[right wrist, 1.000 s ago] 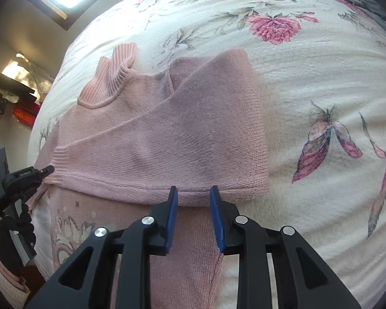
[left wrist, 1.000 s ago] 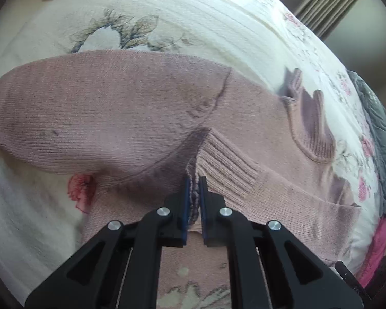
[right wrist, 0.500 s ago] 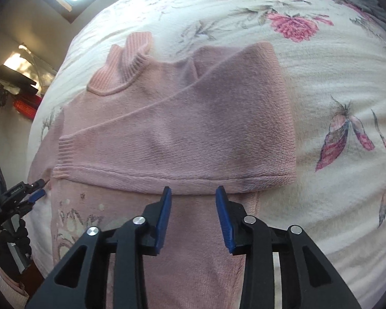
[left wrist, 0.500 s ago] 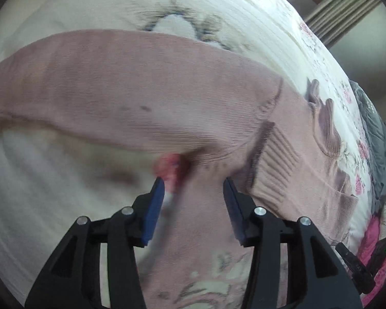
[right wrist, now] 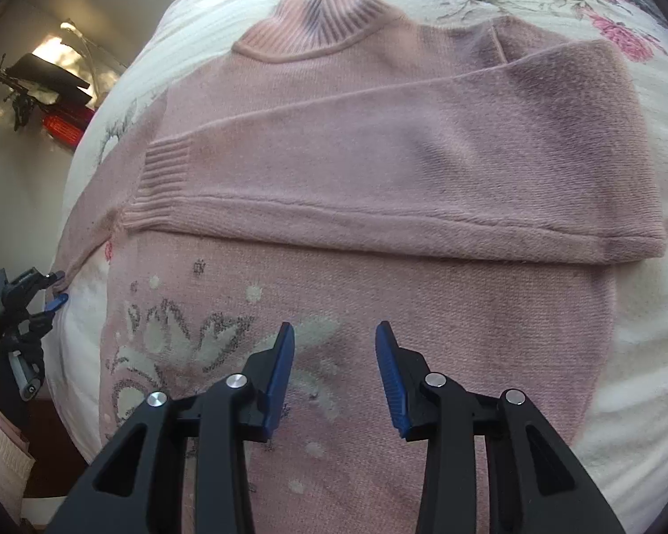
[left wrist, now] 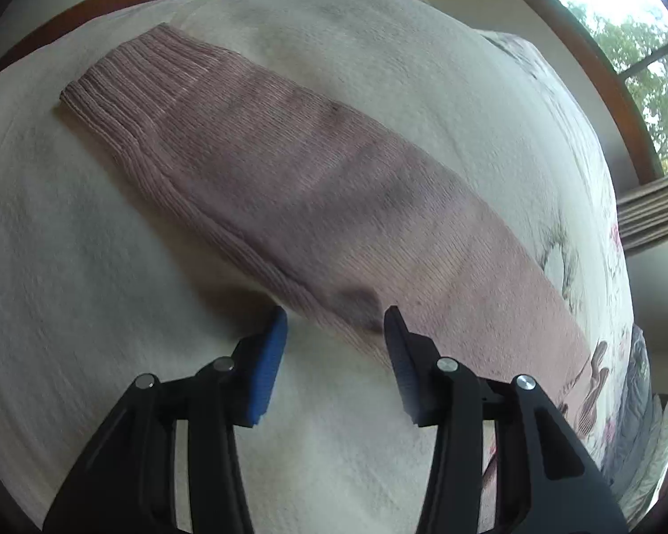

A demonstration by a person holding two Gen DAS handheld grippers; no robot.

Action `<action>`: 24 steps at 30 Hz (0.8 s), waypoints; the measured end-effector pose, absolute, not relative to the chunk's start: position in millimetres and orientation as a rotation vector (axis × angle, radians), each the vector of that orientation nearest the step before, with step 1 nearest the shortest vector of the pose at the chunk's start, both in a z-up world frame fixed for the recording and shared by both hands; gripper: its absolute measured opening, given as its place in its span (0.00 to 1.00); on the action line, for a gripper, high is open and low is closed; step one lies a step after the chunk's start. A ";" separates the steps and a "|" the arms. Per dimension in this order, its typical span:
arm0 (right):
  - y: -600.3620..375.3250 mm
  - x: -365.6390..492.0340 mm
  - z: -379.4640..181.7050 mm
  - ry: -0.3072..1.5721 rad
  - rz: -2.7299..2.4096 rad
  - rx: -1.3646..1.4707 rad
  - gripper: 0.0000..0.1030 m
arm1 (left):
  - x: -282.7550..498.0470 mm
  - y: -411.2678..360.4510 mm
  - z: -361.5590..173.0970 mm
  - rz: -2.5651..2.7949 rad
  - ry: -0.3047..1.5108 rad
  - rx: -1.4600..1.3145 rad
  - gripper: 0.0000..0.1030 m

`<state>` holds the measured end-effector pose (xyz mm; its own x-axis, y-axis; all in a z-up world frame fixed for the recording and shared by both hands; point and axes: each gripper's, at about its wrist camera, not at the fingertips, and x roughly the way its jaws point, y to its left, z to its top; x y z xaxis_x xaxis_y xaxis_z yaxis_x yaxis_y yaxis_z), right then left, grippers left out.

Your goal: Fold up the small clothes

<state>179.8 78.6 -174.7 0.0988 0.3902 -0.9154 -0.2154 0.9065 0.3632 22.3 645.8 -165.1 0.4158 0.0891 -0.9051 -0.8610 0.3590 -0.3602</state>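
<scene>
Both tools gape empty—the left tool (left wrist: 336, 347) by the outstretched pink knit sleeve (left wrist: 289, 178), the right tool (right wrist: 334, 356) above the pink knit sweater (right wrist: 378, 289)—so a shallow bite risks dragging the already folded sleeve (right wrist: 423, 169) askew.

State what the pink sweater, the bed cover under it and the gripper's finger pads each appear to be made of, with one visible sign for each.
Sweater: knitted yarn, probably wool or acrylic, matt and slightly fuzzy; ribbed collar and cuff, visible stitch rows.
Bed cover: woven fabric, perhaps cotton, matt; fine crinkled texture with printed flowers.
Finger pads on the right gripper: blue, likely rubber or soft plastic; fine ridges, set on smooth black plastic arms.
</scene>
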 end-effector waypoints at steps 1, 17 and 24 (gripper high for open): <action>83.9 177.5 -177.3 1.410 0.453 0.149 0.38 | 18.0 654.8 -166.0 0.754 0.920 -1.035 0.42; 145.6 163.9 -193.2 1.463 0.485 0.079 0.38 | -22.9 747.5 -166.1 0.832 0.806 -1.147 0.19; 163.8 165.6 -209.4 1.494 0.482 0.083 0.45 | -33.9 747.7 -150.6 0.783 0.780 -1.106 0.05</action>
<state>165.6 163.8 -209.4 0.0014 0.3563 -0.9344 -0.2564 0.9033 0.3441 -33.9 747.7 -150.6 0.5041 0.1506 -0.8504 -0.8510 0.2544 -0.4594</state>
